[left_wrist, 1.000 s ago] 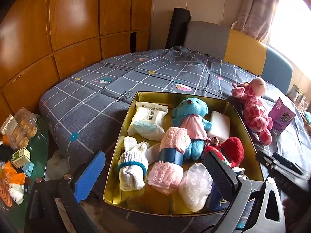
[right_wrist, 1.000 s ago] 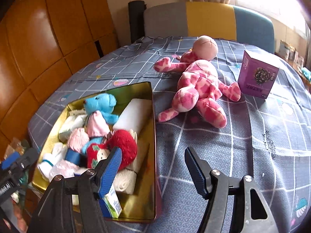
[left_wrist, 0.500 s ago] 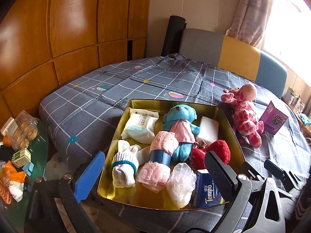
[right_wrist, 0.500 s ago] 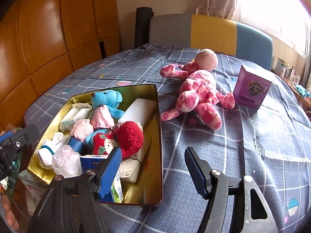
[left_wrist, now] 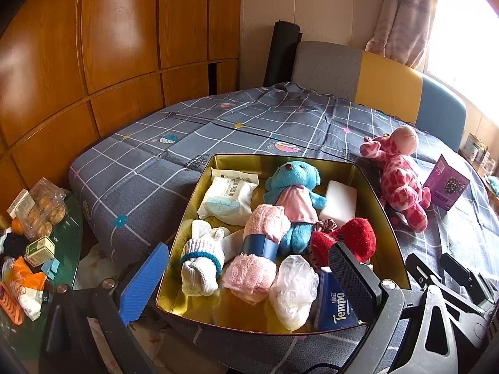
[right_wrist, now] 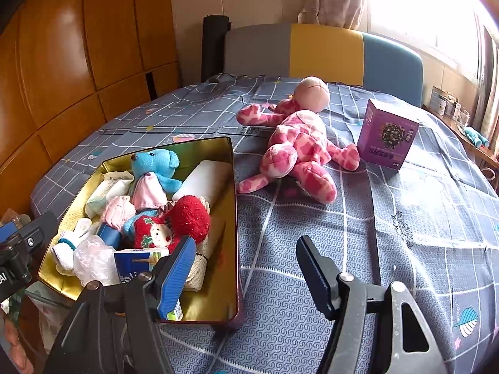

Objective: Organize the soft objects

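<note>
Both grippers, left gripper (left_wrist: 249, 275) & right gripper (right_wrist: 246, 268), fingers spread, holding nothing. Gold tin (right_wrist: 229, 205) w/ soft toys at bed's (right_wrist: 405, 218) near-left edge. Pink plush (right_wrist: 299, 146) mid-bed, just beside tin's far corner.

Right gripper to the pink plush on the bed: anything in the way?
Nothing visible. The right gripper is open and empty, and only bare bedspread lies between it and the pink plush. The gold tin sits off to one side, the purple box to the other.
</note>
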Demonstrator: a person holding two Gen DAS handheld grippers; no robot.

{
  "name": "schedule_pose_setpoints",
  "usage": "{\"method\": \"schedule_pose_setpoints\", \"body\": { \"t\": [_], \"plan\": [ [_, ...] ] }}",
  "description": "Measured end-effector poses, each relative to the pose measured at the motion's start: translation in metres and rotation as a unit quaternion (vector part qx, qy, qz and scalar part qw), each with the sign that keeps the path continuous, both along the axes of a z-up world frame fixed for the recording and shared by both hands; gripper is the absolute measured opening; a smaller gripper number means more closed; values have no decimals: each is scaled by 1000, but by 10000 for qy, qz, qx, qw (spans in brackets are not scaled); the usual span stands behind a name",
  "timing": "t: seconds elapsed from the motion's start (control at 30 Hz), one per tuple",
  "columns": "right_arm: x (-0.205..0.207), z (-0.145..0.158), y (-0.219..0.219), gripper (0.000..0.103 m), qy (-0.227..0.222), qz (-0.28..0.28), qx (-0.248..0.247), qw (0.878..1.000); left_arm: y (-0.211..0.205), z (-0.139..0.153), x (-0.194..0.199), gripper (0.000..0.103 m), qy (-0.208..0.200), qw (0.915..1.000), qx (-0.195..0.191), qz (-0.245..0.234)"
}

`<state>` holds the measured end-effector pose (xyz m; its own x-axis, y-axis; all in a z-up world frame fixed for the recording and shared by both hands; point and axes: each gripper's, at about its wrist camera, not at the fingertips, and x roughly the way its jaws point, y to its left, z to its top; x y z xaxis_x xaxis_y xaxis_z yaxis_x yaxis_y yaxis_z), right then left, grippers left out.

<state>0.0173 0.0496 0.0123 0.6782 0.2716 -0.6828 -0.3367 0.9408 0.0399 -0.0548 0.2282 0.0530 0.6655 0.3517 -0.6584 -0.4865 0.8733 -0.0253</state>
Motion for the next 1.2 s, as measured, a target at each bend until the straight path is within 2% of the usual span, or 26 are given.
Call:
{"method": "schedule_pose_setpoints", "body": {
  "t": [1.2],
  "plan": [
    [-1, -4, 4, 68, 94, 90, 14, 9999, 0, -2, 1, 103, 62, 10000, 42, 9]
  ]
}}
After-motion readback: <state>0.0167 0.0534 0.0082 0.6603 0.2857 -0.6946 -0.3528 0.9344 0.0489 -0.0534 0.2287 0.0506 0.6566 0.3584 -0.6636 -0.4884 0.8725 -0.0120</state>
